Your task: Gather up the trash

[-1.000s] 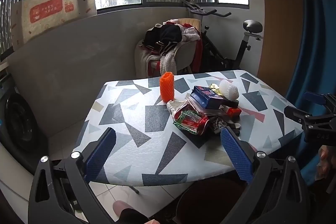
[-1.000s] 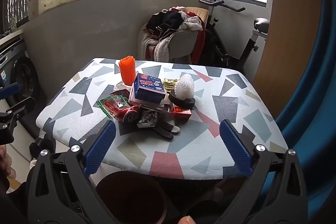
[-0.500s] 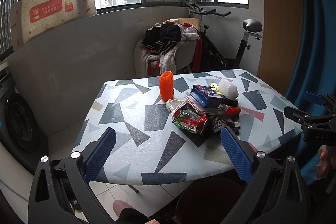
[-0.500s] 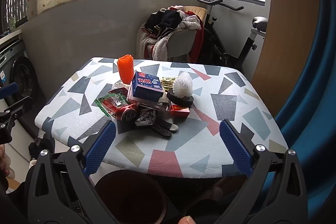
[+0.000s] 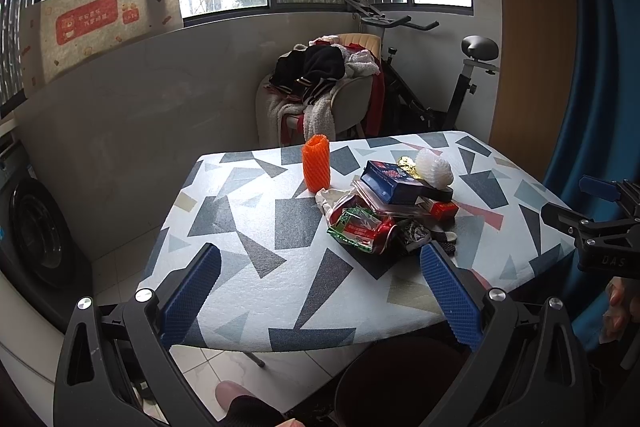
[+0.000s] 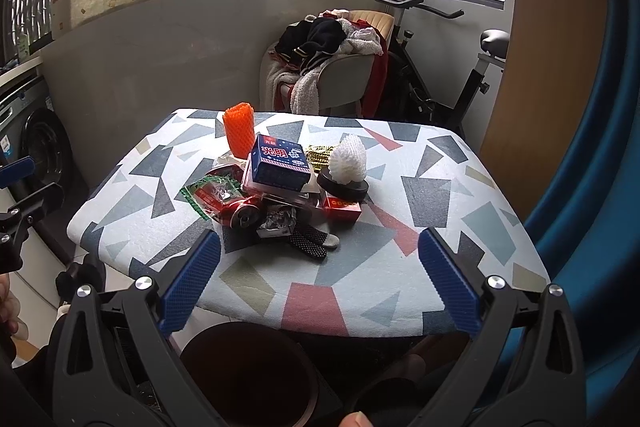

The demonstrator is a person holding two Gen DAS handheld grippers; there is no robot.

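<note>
A pile of trash lies in the middle of the patterned table [image 5: 256,267] [image 6: 460,227]: an orange foam net sleeve [image 5: 316,163] [image 6: 239,131], a blue box [image 5: 394,177] [image 6: 280,161], a white foam net [image 5: 434,169] [image 6: 349,159] on a black lid, a crushed red can [image 6: 244,213], a green-red wrapper [image 5: 354,227] [image 6: 210,191], a small red box [image 6: 341,205] and a dotted black glove [image 6: 310,241]. My left gripper [image 5: 318,297] and right gripper [image 6: 316,285] are both open and empty, held at the table's near edge, short of the pile. A dark brown trash bin [image 6: 244,375] [image 5: 400,383] stands below them.
A chair heaped with clothes [image 5: 320,79] and an exercise bike [image 5: 460,79] stand behind the table. A washing machine [image 5: 36,235] is at the left. A blue curtain [image 6: 592,187] hangs at the right. The right gripper shows in the left wrist view [image 5: 600,223].
Both grippers have drawn back and risen slightly, so the table and pile look a little farther away. Both jaws stay open.
</note>
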